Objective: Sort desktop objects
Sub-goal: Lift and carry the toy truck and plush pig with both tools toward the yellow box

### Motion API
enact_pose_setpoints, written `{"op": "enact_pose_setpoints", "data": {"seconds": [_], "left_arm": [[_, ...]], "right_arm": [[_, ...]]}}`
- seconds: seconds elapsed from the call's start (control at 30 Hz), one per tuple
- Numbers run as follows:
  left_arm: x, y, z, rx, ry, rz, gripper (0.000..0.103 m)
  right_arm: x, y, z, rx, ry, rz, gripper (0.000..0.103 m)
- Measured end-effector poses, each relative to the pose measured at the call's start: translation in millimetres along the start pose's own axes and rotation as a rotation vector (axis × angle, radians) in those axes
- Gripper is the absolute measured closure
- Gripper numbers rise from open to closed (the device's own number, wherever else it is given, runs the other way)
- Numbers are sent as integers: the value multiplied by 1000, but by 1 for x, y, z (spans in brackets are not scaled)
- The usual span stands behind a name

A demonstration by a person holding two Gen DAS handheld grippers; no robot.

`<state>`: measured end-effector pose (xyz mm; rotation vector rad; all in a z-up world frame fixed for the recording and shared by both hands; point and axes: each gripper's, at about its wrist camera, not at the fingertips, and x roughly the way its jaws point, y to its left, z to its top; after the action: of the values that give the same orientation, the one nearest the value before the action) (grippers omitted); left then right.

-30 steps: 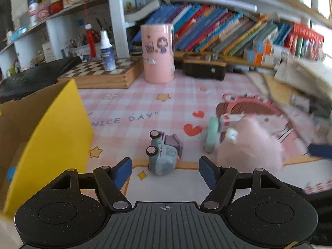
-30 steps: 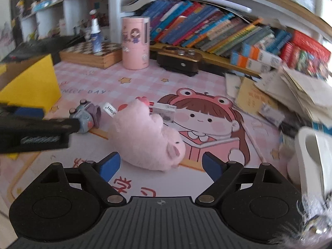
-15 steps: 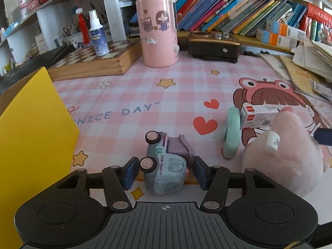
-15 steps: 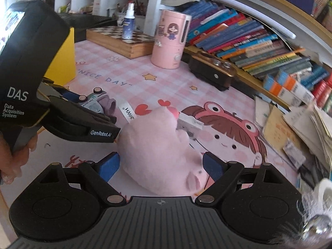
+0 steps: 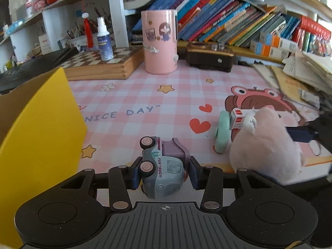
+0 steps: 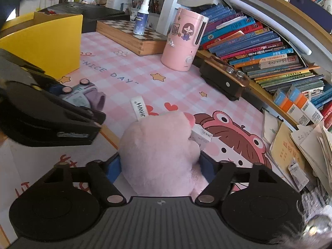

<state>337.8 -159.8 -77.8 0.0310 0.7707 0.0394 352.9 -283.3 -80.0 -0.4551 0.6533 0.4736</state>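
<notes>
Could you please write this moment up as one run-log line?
left tongs: closing on toy truck | right tongs: closing on pink plush | both objects on mat | yellow box: left

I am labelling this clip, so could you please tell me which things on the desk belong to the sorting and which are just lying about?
In the job:
- toy truck, between the closing left gripper fingers
- pink plush, between the closing right gripper fingers
- yellow box
- green disc and small white carton, probably next

Lying about:
- pink cylinder
- chessboard
- spray bottle
- books
- paper pile
</notes>
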Motion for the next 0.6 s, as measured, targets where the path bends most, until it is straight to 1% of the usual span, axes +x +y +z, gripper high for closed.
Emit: {"op": "enact_pose_setpoints", "data": {"seconds": [0.07,0.2,0.4,0.6], "left_arm": [[-11,2,-5,4,-15,-12,60],[-35,6,-12,-17,-29,-42,60],[-84,10,-23,-2,-103,-87,60],[-122,28,-32,-68,-133,-118,60]], "right_arm": [[-4,0,1,13,-1,0,40],[-21,-7,-1,110,-8,1,41],[-59,-12,-9,223,-12,-9,40],[-97,-6,-17,296,-29,-6,40]]}}
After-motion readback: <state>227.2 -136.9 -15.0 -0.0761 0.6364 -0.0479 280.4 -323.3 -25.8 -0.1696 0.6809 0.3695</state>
